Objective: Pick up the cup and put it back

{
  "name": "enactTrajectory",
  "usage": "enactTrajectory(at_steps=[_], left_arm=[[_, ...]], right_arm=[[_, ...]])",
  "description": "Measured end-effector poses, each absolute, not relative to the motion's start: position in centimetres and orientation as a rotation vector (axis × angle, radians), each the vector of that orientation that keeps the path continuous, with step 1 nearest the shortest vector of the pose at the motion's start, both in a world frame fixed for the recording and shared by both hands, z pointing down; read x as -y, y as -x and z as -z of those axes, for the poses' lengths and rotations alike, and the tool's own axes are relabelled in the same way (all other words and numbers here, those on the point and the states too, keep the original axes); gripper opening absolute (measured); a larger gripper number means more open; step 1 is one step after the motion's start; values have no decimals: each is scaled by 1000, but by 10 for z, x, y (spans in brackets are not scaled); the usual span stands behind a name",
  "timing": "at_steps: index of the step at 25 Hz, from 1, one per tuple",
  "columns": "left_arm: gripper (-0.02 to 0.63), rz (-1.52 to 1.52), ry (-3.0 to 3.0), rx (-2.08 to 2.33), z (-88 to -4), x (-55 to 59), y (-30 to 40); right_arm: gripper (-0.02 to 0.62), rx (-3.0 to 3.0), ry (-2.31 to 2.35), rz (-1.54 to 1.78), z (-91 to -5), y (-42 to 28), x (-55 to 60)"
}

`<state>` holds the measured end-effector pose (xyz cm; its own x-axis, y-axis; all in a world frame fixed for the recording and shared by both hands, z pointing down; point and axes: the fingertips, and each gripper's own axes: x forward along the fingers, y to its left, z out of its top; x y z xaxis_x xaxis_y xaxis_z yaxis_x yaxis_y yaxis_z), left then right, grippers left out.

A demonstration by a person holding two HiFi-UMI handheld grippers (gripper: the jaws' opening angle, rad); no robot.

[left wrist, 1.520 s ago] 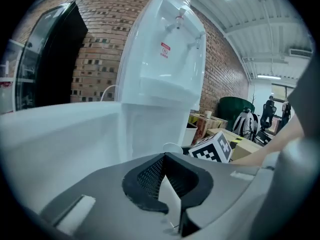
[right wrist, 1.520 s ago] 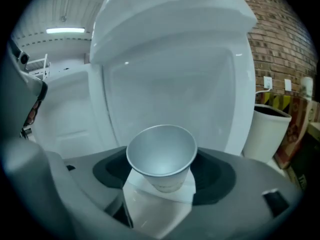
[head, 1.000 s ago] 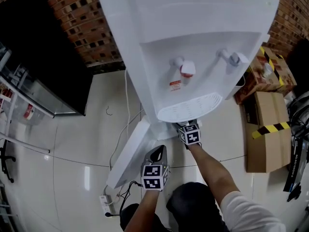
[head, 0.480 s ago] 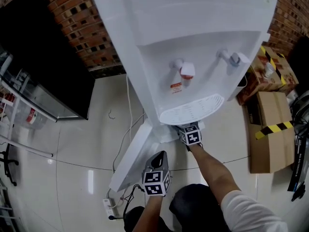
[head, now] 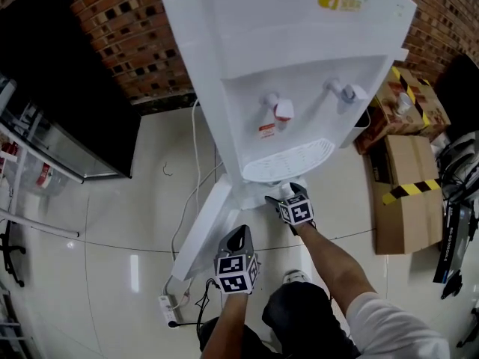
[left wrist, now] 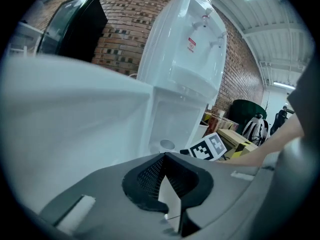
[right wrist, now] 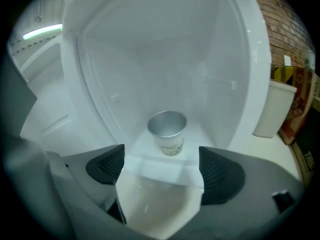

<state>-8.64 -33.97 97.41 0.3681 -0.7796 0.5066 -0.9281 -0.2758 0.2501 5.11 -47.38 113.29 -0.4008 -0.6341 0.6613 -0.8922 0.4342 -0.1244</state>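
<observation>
A small paper cup (right wrist: 167,131) stands upright on the floor of the water dispenser's (head: 292,66) open lower compartment; it also shows as the cup (left wrist: 167,145) in the left gripper view. My right gripper (right wrist: 160,158) is just in front of the cup, open. Its jaws have just been opening, and the cup stands beyond the tips, apart from both pads. In the head view the right gripper (head: 288,200) sits under the drip tray. My left gripper (head: 241,238) hangs lower left, beside the opened door (head: 206,230), shut with nothing in it.
The swung-out white door (left wrist: 75,109) fills the space to the left of the left gripper. Cardboard boxes (head: 400,193) and a white bin (head: 358,129) stand right of the dispenser. A black cabinet (head: 67,88) is at the left, a power strip (head: 168,313) on the tiled floor.
The right gripper has drawn back a little from under the dispenser, so more of its jaws show. The left gripper has shifted slightly. The head view has tilted.
</observation>
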Motion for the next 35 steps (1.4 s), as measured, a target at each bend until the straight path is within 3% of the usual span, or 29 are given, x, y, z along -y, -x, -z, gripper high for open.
enactTrajectory(at_steps=[4,6,10,23,28,35], left_arm=[[2,-452,-2060,1503,-919,315,99],[2,-476,-2036,1496,-881,298,104],[2,-437,-2014,1438,-780,259,97],[2,-359,-2120,1344,-492,120,79],[2,-350,-2153,1365,-443,91,78],[2,-311,-2135,1422,-406,41,62]], right_arm=[[387,2170,-1222,-678,-1051,-53,415],[221,2195,-1243,-715,-993,-58,384],[10,2203,-1269,-669,-872,-72,322],[3,2304,-1328,-625,-509,-65,170],[3,2443,-1346,-663,-436,-63,112],[3,2409,-1321,-662,-401,-92,41]])
